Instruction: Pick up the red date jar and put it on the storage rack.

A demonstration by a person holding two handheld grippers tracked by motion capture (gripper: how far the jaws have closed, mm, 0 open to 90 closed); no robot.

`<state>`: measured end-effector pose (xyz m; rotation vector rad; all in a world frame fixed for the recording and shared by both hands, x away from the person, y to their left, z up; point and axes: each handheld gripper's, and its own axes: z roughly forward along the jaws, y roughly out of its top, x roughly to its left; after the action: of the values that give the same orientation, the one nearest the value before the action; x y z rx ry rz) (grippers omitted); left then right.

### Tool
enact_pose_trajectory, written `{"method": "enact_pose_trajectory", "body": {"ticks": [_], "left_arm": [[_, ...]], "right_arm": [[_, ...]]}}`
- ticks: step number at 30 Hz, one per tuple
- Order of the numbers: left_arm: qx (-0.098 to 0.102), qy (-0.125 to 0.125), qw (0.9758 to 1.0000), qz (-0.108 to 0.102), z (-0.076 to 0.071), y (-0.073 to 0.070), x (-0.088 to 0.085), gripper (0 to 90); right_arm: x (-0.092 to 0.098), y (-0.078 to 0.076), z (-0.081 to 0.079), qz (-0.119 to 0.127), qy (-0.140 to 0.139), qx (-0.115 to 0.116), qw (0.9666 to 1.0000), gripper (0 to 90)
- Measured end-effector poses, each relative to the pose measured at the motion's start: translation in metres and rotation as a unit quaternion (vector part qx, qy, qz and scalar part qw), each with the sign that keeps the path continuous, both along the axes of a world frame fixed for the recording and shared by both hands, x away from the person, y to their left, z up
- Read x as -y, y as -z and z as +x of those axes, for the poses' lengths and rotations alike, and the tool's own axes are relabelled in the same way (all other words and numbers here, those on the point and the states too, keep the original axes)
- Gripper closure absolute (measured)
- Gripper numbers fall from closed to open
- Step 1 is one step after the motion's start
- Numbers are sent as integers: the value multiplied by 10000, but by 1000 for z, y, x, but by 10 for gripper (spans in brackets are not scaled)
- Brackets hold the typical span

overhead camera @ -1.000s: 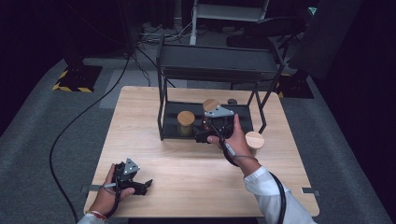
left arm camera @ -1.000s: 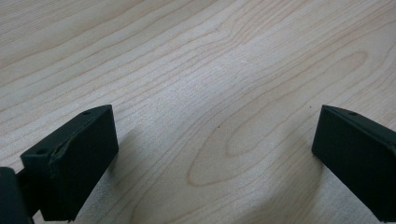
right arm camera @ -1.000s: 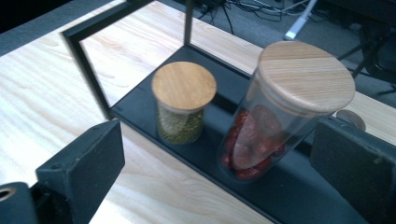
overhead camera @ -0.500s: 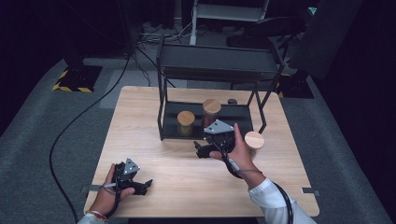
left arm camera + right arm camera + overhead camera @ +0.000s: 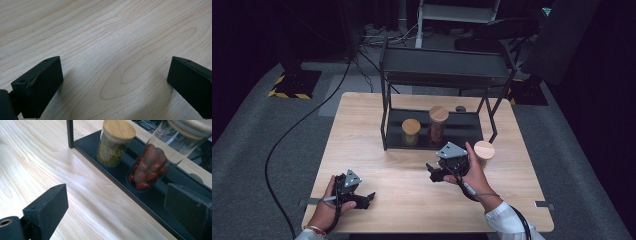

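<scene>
Red-fruit jar [image 5: 150,167], lid cut off above

A pale wooden table [image 5: 377,130] stands on grey carpet [image 5: 257,150], lit from above while the room around it falls away into near black. Behind the table stands a light-coloured frame [image 5: 457,12], perhaps a stand, and cables [image 5: 372,37] trail across the floor. A yellow-and-black striped mat [image 5: 292,87] lies at the far left.
</scene>
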<state>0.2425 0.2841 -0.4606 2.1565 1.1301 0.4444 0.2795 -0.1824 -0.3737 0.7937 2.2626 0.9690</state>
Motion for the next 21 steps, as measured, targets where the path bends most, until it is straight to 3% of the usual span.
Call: {"method": "enact_pose_trajectory", "body": {"ticks": [10, 21], "left_arm": [[3, 2, 10000, -1, 0, 0, 0, 0], [-1, -6, 10000, 0, 0, 0, 0, 0]], "right_arm": [[10, 27, -11, -116, -273, 259, 9992, 50], [29, 54, -20, -217, -552, 268, 9979, 50]]}}
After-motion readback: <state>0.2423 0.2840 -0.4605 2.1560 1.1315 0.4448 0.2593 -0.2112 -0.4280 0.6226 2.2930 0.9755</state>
